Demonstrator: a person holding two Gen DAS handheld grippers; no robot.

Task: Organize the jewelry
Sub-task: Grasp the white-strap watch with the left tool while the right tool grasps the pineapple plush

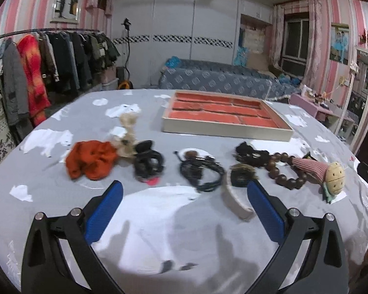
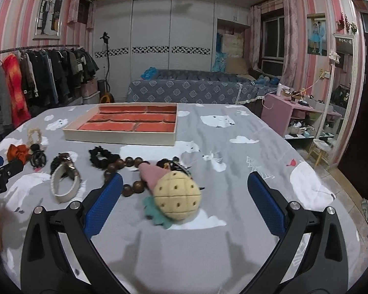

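— Are either of the grippers holding anything?

— No. The left gripper (image 1: pixel 184 196) hangs with its jaws spread wide over the grey sheet (image 1: pixel 159 220), nothing between them. The right gripper (image 2: pixel 185 188) is just as wide, with the plush cone (image 2: pixel 175 196) lying between its fingers, untouched.

— And the jewelry?

— In a row on the sheet: orange scrunchie (image 1: pixel 90 159), black clip (image 1: pixel 148 164), wooden beads (image 1: pixel 282 169), white band (image 2: pixel 65 183). The red-lined tray (image 1: pixel 227 115) sits behind them.
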